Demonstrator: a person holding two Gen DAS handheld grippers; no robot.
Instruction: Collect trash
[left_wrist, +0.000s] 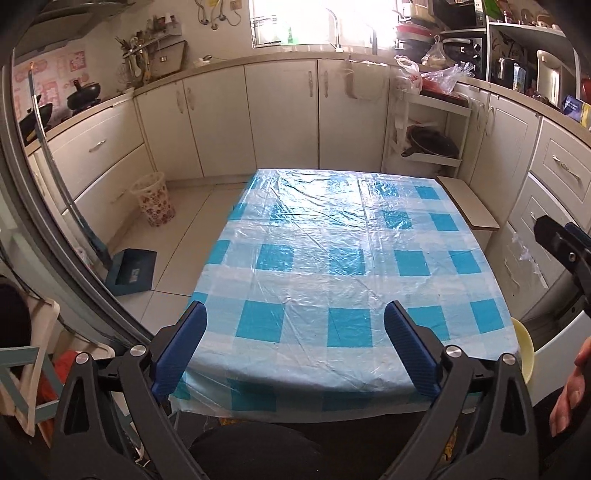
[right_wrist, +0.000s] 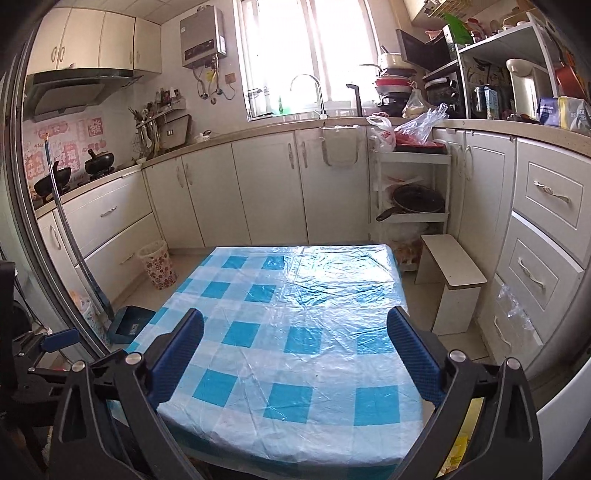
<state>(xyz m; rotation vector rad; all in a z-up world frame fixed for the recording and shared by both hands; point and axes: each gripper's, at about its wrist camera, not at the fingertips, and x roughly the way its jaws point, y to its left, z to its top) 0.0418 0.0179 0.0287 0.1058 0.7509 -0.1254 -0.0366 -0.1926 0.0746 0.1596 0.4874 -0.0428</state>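
We held both tools above the near edge of the worktop (left_wrist: 332, 236), which was covered by a blue-and-white checked plastic cloth. The left hand-held gripper (left_wrist: 295, 343) stood with its jaws spread wide and nothing between the blue pads; only the cloth showed through the gap. The right hand-held gripper (right_wrist: 295, 350) was likewise spread wide and empty, its pads framing bare cloth. We could make out no loose trash on the cloth in either view.

The wastebasket (left_wrist: 152, 198), a pale one with a red flower pattern, stood on the tiled floor to the left of the worktop, just in front of the lower cabinets. A blue dustpan (left_wrist: 130, 272) lay on the floor nearer to us, beside a long metal handle leaning by the door frame. A small white stool (right_wrist: 453, 280) stood at the far right corner of the worktop, near the drawers. In the left wrist view, part of the right tool showed at the right edge, with a hand (left_wrist: 572, 391) below it and a yellow rim (left_wrist: 526, 347) just beside the worktop's near right corner.
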